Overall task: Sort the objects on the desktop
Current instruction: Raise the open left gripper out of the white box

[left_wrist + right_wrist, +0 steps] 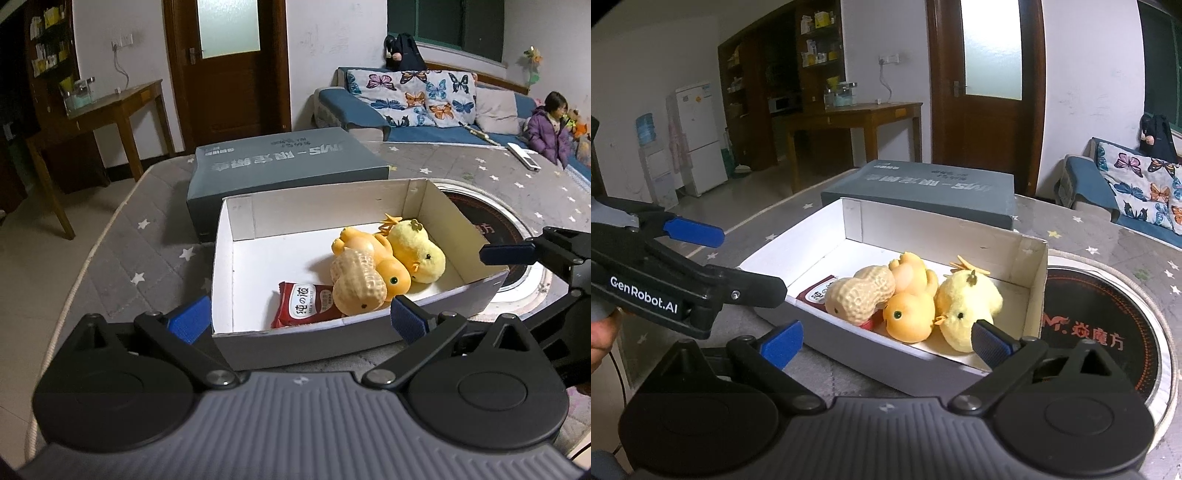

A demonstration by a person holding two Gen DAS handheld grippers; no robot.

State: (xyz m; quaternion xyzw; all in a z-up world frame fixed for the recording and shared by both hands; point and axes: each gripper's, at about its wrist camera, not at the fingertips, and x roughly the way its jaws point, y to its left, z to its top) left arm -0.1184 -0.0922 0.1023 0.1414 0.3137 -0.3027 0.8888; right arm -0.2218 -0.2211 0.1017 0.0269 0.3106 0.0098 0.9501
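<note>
Apparently sorting's done: my left gripper (299,317) and right gripper (886,339) hover spread and empty before the white open cardboard box (417,192), toys inside

The open box (436,306) sits on the tabletop (155,258). Inside, left to right: biscuit packet (308,304), peanut toy (356,284) lying partly on the packet, rubber duck (384,264), plush chick (419,249). The box lid (284,173) lies directly behind the box; the round hotplate (1108,332) lies to its right.
</note>
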